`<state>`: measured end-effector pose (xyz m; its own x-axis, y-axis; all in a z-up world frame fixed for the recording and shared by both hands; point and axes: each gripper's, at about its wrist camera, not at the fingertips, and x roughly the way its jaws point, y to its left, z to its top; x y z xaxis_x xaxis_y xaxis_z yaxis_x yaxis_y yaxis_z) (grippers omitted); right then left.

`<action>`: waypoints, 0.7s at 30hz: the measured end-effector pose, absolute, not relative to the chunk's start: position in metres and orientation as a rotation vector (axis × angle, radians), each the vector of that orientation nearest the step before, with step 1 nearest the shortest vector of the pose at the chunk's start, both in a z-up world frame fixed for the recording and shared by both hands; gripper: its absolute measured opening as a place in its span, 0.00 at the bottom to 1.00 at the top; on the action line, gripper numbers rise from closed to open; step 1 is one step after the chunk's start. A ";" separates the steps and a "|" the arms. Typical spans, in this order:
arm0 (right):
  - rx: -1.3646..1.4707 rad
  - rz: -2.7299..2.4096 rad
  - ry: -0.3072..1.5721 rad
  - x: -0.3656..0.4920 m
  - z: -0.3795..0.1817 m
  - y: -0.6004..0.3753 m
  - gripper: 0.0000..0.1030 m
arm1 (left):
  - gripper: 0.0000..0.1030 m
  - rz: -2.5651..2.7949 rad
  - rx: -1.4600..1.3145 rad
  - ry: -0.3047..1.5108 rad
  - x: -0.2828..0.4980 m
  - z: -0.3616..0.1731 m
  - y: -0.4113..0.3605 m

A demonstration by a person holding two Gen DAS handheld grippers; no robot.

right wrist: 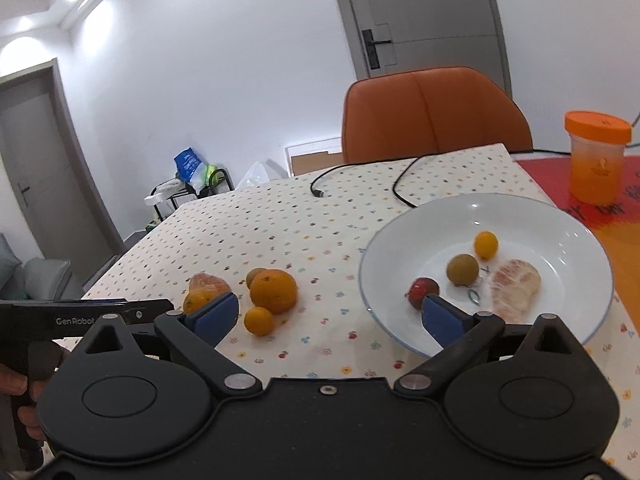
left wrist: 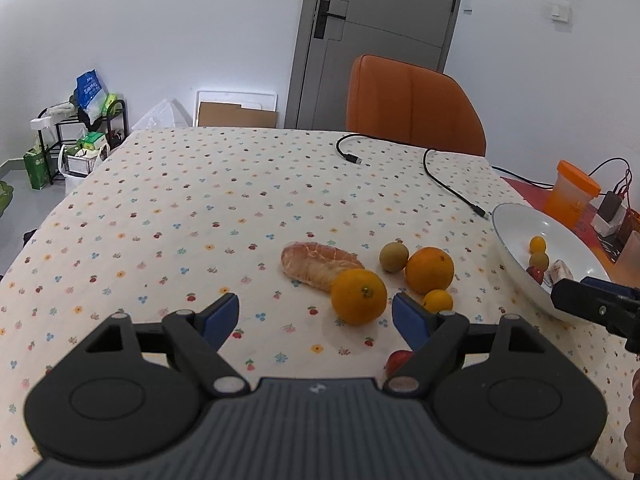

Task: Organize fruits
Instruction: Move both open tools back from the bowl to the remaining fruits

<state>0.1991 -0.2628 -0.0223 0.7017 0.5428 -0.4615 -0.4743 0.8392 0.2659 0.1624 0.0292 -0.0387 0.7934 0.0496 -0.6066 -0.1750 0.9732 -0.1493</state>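
both my grippers, left [left wrist: 316, 312] and right [right wrist: 330, 312], are gaping with nothing in them, big orange [left wrist: 359, 296] mid-frame, plate [right wrist: 560, 216] right side

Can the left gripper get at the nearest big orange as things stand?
Probably yes: the left gripper is open and empty, the nearest big orange lies just ahead toward its right finger, nothing between them.

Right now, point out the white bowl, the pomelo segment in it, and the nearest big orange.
white bowl [right wrist: 560, 216], right wrist view, bare inner wall.
pomelo segment [right wrist: 514, 286], right wrist view, middle.
big orange [left wrist: 359, 297], left wrist view, middle.
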 end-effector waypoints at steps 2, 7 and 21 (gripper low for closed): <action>0.125 0.579 0.555 0.199 -0.022 -0.260 0.96 | 0.80 0.118 -0.208 0.650 0.164 -0.039 0.029; 0.104 0.587 0.554 0.199 -0.020 -0.251 0.96 | 0.80 0.091 -0.215 0.641 0.167 -0.041 0.025; 0.071 0.575 0.548 0.201 -0.015 -0.245 0.90 | 0.56 0.053 -0.227 0.674 0.192 -0.050 0.013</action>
